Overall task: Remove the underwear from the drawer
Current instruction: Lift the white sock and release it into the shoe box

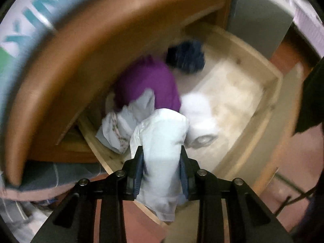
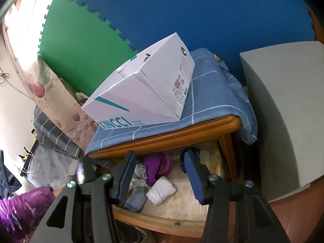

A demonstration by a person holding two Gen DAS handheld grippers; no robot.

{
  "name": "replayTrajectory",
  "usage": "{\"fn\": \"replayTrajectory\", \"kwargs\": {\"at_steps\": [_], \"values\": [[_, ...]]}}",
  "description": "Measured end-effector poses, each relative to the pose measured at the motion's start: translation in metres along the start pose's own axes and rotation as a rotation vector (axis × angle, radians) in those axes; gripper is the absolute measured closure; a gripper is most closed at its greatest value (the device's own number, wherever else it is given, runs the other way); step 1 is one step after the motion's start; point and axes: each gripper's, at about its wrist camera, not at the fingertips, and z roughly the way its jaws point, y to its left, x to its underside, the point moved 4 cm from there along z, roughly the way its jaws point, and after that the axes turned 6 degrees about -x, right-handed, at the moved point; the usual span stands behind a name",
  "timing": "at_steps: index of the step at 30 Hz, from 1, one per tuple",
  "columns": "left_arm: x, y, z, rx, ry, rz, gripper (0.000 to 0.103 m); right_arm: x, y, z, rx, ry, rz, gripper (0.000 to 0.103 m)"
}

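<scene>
The left tongs (image 1: 162, 154) pinch a pale blue garment (image 1: 162, 141) above the open drawer (image 1: 243, 93). The right tongs (image 2: 160, 174) hang half open and empty over the drawer's front edge.

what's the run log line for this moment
left gripper: shut on pale blue garment | right gripper: open, empty | drawer: open

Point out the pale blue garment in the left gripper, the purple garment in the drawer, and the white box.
pale blue garment (image 1: 162, 141): left wrist view, bunched middle between the fingers.
purple garment (image 1: 147, 81): left wrist view, its centre.
white box (image 2: 137, 93): right wrist view, its top face.
</scene>
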Motion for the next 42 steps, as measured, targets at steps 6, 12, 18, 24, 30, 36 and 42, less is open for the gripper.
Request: {"fn": "replayTrajectory", "kwargs": {"at_steps": [6, 12, 18, 24, 30, 36, 42], "values": [[-0.006, -0.009, -0.065, 0.033, -0.16, -0.103, 0.074, 0.001, -0.013, 0.002, 0.004, 0.013, 0.063, 0.052], [-0.008, -0.015, -0.112, 0.071, -0.268, -0.219, 0.074, 0.003, -0.024, 0.002, 0.014, 0.024, 0.118, 0.052], [-0.017, -0.019, -0.147, 0.142, -0.338, -0.346, 0.074, 0.002, -0.032, -0.005, 0.014, -0.001, 0.151, 0.052], [-0.033, -0.005, -0.187, 0.178, -0.391, -0.421, 0.073, 0.0, -0.038, -0.013, 0.007, -0.026, 0.18, 0.052], [-0.058, 0.013, -0.221, 0.16, -0.454, -0.442, 0.073, -0.001, -0.039, -0.013, 0.003, -0.025, 0.181, 0.052], [-0.095, 0.037, -0.244, 0.123, -0.506, -0.451, 0.073, -0.001, -0.039, -0.013, -0.006, -0.026, 0.186, 0.052], [-0.136, 0.064, -0.253, 0.051, -0.544, -0.46, 0.072, -0.001, -0.041, -0.013, -0.013, -0.024, 0.191, 0.052]]}}
